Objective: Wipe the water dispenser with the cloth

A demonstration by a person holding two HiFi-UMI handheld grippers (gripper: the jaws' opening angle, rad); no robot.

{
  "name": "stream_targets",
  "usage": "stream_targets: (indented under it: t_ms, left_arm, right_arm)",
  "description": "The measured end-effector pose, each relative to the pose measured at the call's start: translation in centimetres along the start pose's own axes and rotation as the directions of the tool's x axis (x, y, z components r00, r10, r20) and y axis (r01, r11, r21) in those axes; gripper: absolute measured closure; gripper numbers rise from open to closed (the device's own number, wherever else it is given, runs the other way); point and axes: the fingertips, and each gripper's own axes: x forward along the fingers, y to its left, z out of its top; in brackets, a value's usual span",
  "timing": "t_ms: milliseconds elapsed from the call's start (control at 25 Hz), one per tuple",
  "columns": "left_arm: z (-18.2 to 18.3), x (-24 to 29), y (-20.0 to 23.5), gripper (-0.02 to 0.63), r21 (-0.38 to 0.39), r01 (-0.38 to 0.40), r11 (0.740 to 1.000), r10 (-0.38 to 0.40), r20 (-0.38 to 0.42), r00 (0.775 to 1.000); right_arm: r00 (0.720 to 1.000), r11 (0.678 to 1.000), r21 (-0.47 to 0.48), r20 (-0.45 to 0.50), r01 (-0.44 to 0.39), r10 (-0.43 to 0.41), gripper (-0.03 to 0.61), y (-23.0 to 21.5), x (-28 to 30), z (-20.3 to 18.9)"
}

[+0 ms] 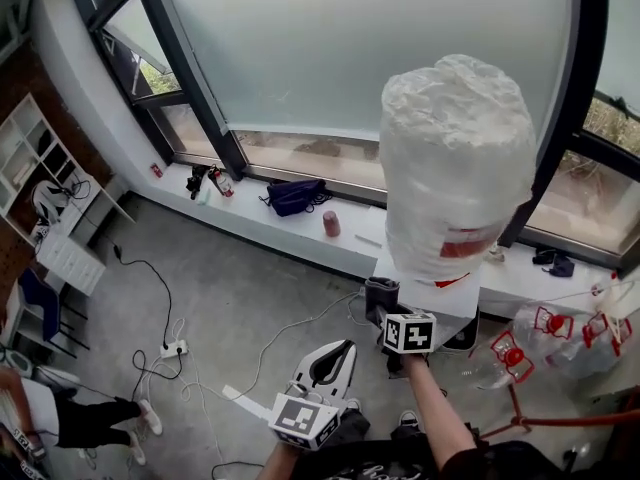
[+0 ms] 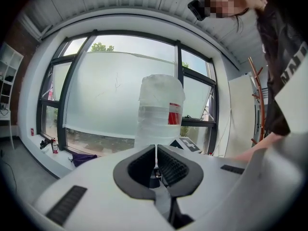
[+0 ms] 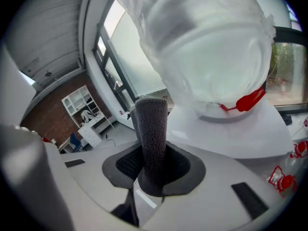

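Grey fleece cloth (image 3: 151, 129), folded into a thick strip, is pinched in my right gripper (image 3: 153, 166). The jaws are closed onto it and the strip stands up out of them, nap fuzzy and soft. Left gripper (image 2: 156, 154) is empty, jaws pressed together with only a hairline seam between the ribbed pads (image 2: 171, 165). It hangs lower and to the left, back from the work. The cloth tip sits just beside the left front edge of the dispenser (image 3: 240, 134); no view confirms contact. The dispenser is straight ahead of me by the window ledge (image 1: 250, 216). It has a white, smooth, hard-shelled top with a big bottle (image 1: 455, 158) seated on it, wrapped in crinkly translucent plastic, red label (image 1: 462, 246) low down. My read: grip done, approach about finished, wiping not yet started or barely at first touch. Next move wants the flat of the strip pressed onto the white shell, then strokes along it. The wrist needs turning so the side of the cloth lands, not the end. Fleece is compliant, so moderate pressure should do. Keep the hard jaws off the shell and clear of the bottle.
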Motion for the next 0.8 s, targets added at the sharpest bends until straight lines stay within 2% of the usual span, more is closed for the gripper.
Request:
stream_targets:
  t_ms: [120,320,480,680,800]
  left_arm:
    - [0.0,0.2,2.4,0.588,-0.018,0.026,0.999,-0.026,0.003,1.000]
    - [-0.3,0.8,4.1,0.588,-0.019,0.113,0.993,-0.113,-0.013,0.993]
    - [-0.5,1.4,4.5,0.588,-0.015,0.158,0.987,-0.159,-0.041,0.986]
    - [-0.3,2.7,2.8,0.588,-0.012,0.208,0.978,-0.208,-0.051,0.977]
    - [-0.6,3.6,1.5,0.588,-0.015,0.228,0.973,-0.229,-0.061,0.972]
  right_arm:
    - [0.996,0.995,0.045,-0.006,0.087,-0.086,0.465,-0.7,1.6,0.7]
    - [0.985,0.977,0.123,-0.001,0.174,-0.175,0.465,-2.7,1.7,0.6]
    - [0.977,0.952,0.233,0.028,0.200,-0.212,0.463,-4.6,0.2,0.2]
    - [0.970,0.887,0.414,0.036,0.205,-0.241,0.463,-9.5,-3.4,-0.4]
    - [0.968,0.874,0.441,0.039,0.205,-0.246,0.462,-12.1,-5.4,-0.7]
